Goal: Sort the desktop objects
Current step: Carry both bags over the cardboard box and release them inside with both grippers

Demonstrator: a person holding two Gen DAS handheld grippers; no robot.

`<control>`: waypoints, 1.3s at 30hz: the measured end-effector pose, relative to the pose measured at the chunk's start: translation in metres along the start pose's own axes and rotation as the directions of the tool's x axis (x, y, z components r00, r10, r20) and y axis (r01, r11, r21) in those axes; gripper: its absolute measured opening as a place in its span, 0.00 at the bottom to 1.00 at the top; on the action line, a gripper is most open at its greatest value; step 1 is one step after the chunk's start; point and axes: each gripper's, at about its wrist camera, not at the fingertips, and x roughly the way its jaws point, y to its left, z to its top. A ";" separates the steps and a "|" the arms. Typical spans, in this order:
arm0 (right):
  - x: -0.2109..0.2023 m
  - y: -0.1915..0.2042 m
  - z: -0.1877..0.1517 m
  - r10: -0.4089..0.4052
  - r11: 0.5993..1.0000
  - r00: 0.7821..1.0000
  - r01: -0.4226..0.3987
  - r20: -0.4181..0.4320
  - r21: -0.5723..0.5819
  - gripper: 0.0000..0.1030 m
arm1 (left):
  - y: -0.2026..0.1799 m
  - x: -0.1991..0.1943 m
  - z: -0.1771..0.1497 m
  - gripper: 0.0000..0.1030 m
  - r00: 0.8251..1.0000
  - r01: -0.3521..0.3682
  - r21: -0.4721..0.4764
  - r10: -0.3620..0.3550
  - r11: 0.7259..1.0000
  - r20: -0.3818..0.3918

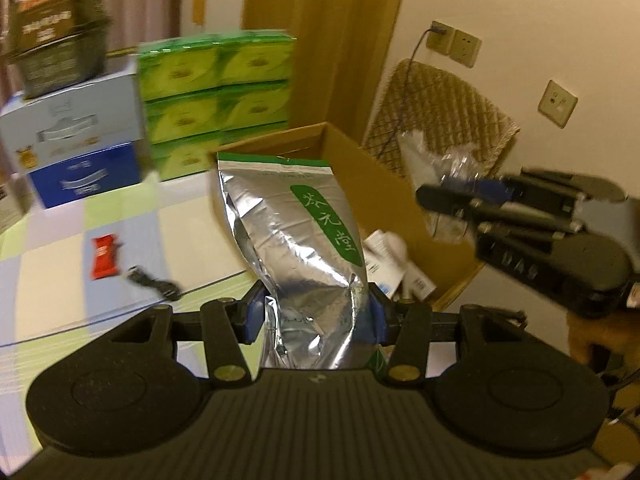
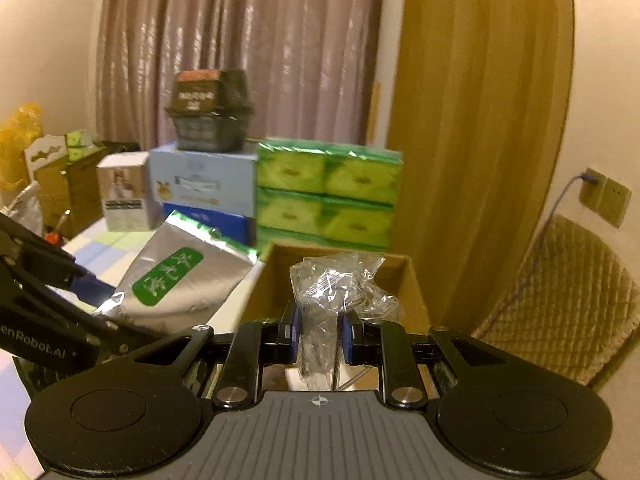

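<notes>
- Left gripper (image 1: pixel 316 312) clamped on one silver foil pouch (image 1: pixel 296 248), held upright just before the cardboard box (image 1: pixel 360 160); pouch bottom hidden behind the gripper body.
- Right gripper (image 2: pixel 319 332) pinched shut on one crumpled clear plastic bag (image 2: pixel 336 284), raised over the open box; bag's lower end lost between the pads.
- Seen from the left wrist, right gripper (image 1: pixel 444 196) reaching in from the right, level with the box rim.
- Inside the box, white packets (image 1: pixel 394 264), partly covered, number unclear.
- On the checked tablecloth (image 1: pixel 60 280): one red wrapper (image 1: pixel 105 258), one small black item (image 1: pixel 154 282), too blurred to name.
- Farther back: green tissue packs (image 1: pixel 216 96), six showing; one blue-and-white carton (image 1: pixel 80 148); one dark container (image 1: pixel 56 36) on top.
</notes>
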 end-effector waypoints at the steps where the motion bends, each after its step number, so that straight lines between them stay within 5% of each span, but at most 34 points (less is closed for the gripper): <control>1: 0.002 -0.006 -0.002 -0.001 1.000 1.000 0.001 -0.004 0.005 0.17 | -0.005 0.008 0.005 0.44 1.000 0.011 -0.005 -0.011 1.000 -0.004; 16: 0.043 -0.055 -0.015 0.002 0.999 0.998 0.001 -0.055 0.053 0.17 | -0.019 0.086 0.035 0.50 1.000 0.026 -0.065 -0.027 0.998 -0.015; 30: 0.060 -0.048 -0.023 0.026 0.999 0.995 -0.021 -0.095 0.047 0.17 | 0.005 0.069 0.021 0.53 0.999 -0.019 -0.057 0.021 0.998 0.026; 32: 0.064 -0.047 -0.021 0.040 0.998 0.994 -0.036 -0.105 0.048 0.21 | 0.008 0.067 0.019 0.55 0.999 -0.022 -0.061 0.023 0.998 0.029; 34: 0.064 -0.048 -0.020 0.037 0.998 0.993 -0.030 -0.114 0.060 0.42 | 0.010 0.064 0.016 0.56 0.999 -0.021 -0.066 0.023 0.998 0.027; 39: 0.054 -0.053 -0.018 0.016 0.997 0.994 -0.007 -0.106 0.082 0.46 | 0.015 0.057 0.008 0.59 0.999 -0.028 -0.072 0.031 0.997 0.027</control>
